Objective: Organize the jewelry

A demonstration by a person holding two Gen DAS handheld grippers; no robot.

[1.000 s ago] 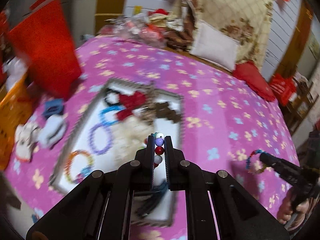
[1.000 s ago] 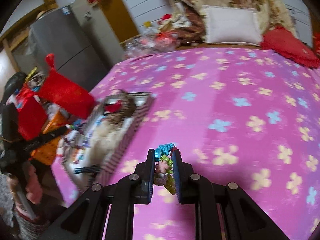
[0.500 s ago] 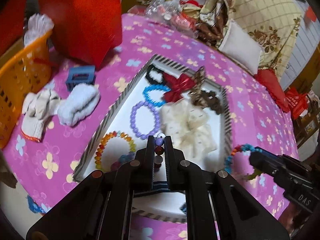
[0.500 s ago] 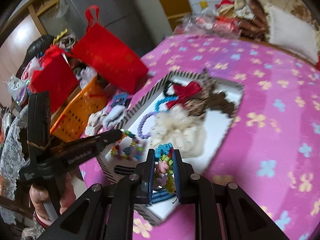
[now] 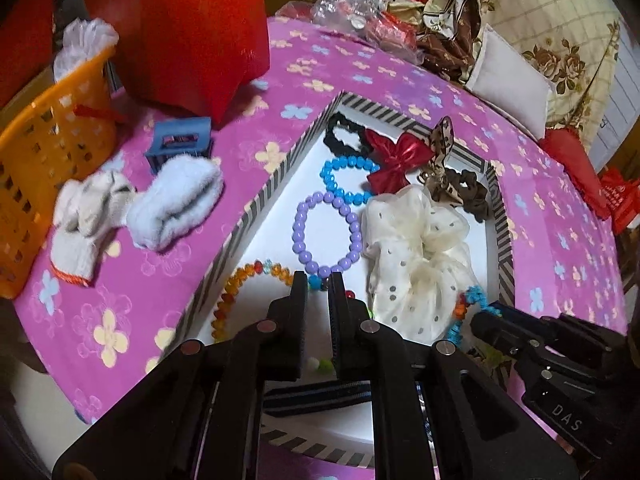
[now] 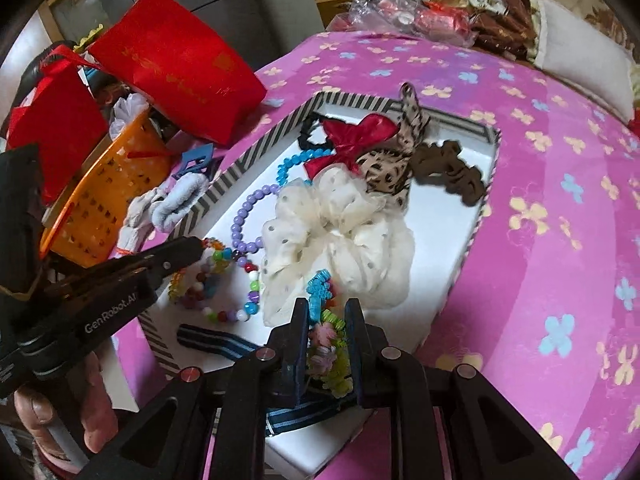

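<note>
A striped-rim tray (image 5: 256, 206) (image 6: 240, 168) on the pink bedspread holds a purple bead bracelet (image 5: 326, 234), a blue bead bracelet (image 5: 344, 180), an amber bracelet (image 5: 240, 280), a cream scrunchie (image 5: 416, 248) (image 6: 340, 236) and a red bow (image 5: 398, 158). My left gripper (image 5: 318, 286) (image 6: 196, 246) is low over the tray's near part, jaws slightly apart, with a multicoloured bead bracelet (image 6: 228, 284) lying under its tip. My right gripper (image 6: 326, 312) (image 5: 486, 316) is shut on a fuzzy blue, green and pink bracelet (image 6: 324, 320) just above the tray's near right side.
An orange basket (image 5: 44, 160), white gloves (image 5: 132, 212), a blue hair clip (image 5: 178, 142) and a red bag (image 5: 176, 28) lie left of the tray. A striped band (image 6: 216, 342) lies at the tray's near end. Pillows (image 5: 508, 84) are at the back.
Both grippers came down over the tray. My left gripper's jaws opened and the multicoloured bead bracelet dropped out onto the tray. The right gripper still holds its bracelet.
</note>
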